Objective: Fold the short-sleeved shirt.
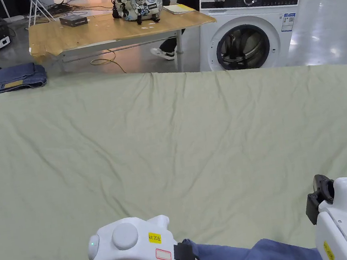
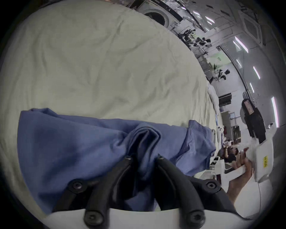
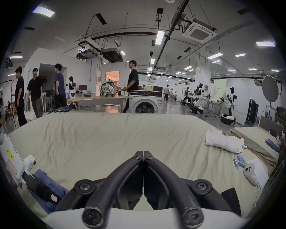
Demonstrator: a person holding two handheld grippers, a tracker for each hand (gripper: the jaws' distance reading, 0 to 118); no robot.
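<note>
Bed: pale green sheet point(image 1: 169, 137), wrinkled. Washing machine point(image 1: 248, 25) at 1 o'clock beyond the bed on a glossy grey floor point(image 1: 328, 30). Wooden table point(image 1: 106, 31) at 11 o'clock. Ceiling light panels point(image 3: 160, 37) lit.

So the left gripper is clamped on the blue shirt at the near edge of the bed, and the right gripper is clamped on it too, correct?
Not quite: in the right gripper view the right gripper is shut on nothing, above the green sheet. The left gripper does clamp the blue shirt.

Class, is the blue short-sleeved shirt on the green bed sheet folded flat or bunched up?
Bunched up: the blue short-sleeved shirt lies in rumpled heaps, a wad caught in the left hand-held gripper.
</note>
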